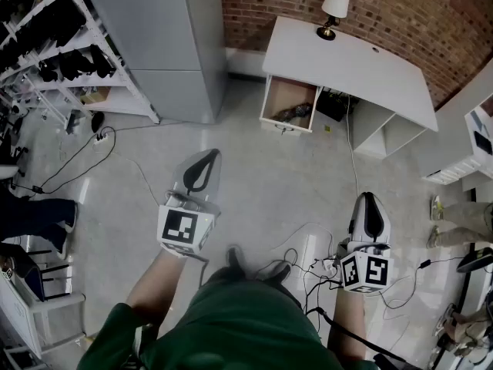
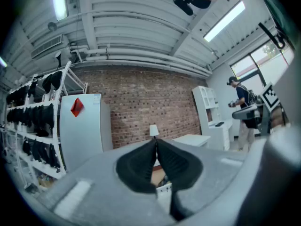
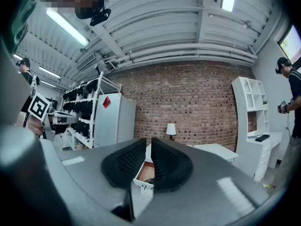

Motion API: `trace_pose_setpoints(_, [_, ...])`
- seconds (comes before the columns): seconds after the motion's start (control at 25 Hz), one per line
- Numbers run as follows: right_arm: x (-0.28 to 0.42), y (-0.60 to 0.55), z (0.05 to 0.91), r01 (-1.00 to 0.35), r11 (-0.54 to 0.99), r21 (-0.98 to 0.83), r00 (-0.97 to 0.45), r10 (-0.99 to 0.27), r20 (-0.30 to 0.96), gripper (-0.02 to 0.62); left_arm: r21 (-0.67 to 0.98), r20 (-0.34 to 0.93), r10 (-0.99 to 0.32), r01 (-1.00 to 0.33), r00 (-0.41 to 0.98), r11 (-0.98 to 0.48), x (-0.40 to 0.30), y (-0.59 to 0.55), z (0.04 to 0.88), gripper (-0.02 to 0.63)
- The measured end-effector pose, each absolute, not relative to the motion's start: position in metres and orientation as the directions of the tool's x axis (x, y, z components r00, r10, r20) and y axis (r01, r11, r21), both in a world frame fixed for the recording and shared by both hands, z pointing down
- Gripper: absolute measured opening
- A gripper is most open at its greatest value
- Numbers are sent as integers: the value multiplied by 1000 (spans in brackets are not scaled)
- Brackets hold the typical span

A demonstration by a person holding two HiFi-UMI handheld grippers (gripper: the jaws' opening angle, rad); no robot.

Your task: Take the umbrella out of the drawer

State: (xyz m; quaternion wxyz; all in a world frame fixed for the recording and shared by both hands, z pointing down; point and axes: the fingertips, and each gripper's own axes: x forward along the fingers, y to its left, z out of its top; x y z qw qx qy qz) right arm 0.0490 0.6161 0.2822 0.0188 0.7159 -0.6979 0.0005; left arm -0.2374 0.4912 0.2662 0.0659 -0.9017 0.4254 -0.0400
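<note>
Left gripper (image 1: pixel 202 168), right gripper (image 1: pixel 371 210) (both closed, empty): umbrella (image 1: pixel 296 114) well ahead, in drawer (image 1: pixel 289 95).

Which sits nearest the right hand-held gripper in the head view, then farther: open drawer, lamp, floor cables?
1. Floor cables, just left of the right hand-held gripper.
2. Open drawer, ahead, under the desk.
3. Lamp, farthest, on the desk top.
</note>
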Motion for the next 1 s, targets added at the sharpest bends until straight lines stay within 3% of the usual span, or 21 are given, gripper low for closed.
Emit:
trace_pose_setpoints(0.56, [-19,598,281,-996,-84,-33,83,-996,46,44,-132,11,-743,-736,669,-664,-316,470,270,15])
trace_pose_setpoints(1.0, [-9,550,287,-998,-64,-27,63,-997,53,101,-129,9,-723,-716,691,-686,-288,434,271,41])
